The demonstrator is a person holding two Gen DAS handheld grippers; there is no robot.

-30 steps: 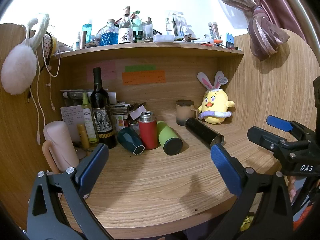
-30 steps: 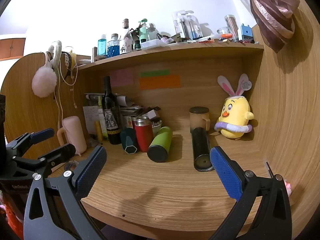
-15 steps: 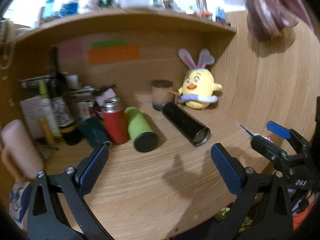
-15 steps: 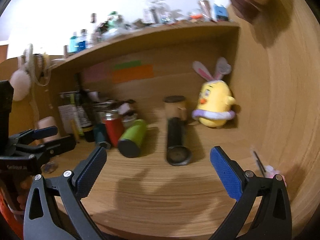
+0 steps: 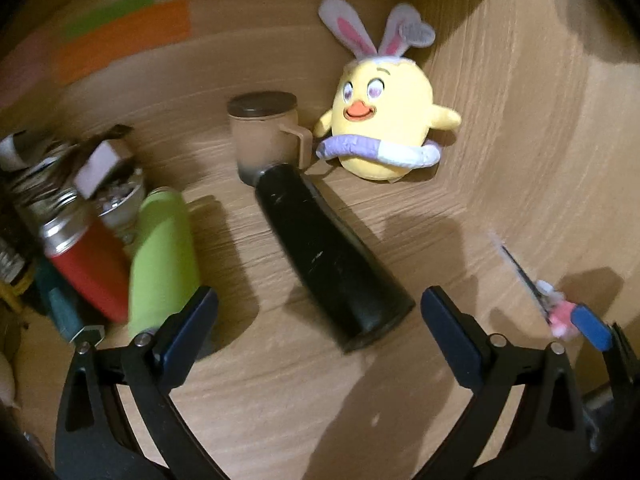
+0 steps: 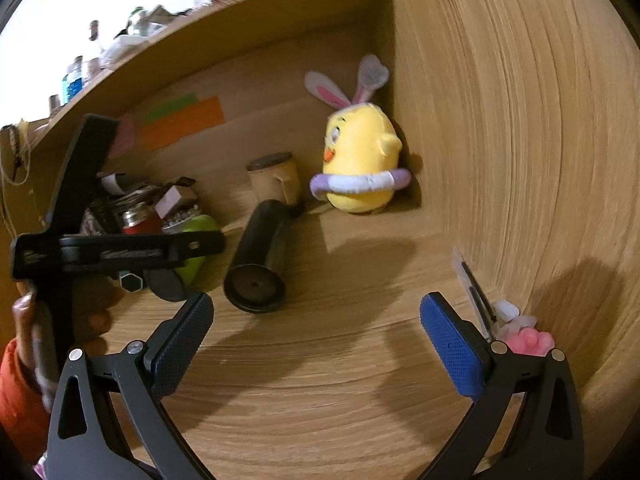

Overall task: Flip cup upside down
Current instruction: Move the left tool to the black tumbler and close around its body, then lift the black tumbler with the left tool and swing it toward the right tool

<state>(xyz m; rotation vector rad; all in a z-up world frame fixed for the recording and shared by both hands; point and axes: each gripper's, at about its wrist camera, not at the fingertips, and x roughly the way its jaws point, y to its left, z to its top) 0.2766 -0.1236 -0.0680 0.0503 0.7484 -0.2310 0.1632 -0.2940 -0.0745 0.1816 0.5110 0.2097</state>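
A black cylindrical cup (image 5: 328, 252) lies on its side on the wooden desk (image 5: 304, 392), its round end toward me; it also shows in the right wrist view (image 6: 260, 256). My left gripper (image 5: 318, 320) is open and empty, its blue pads either side of the cup's near end, just short of it. My right gripper (image 6: 316, 336) is open and empty, hovering over bare desk to the right of the cup. The left gripper's body (image 6: 116, 252) shows from the side in the right wrist view.
A lidded frosted mug (image 5: 266, 136) and a yellow chick plush (image 5: 384, 128) stand behind the cup. A green bottle (image 5: 164, 264) lies to its left, beside a red flask (image 5: 86, 268). A wooden side wall (image 6: 520, 160) closes the right. A pink-ended pen (image 6: 520, 336) lies by the wall.
Both grippers have moved forward and down toward the desk. The black cup now sits close in front of the left gripper. Both grippers stay open.
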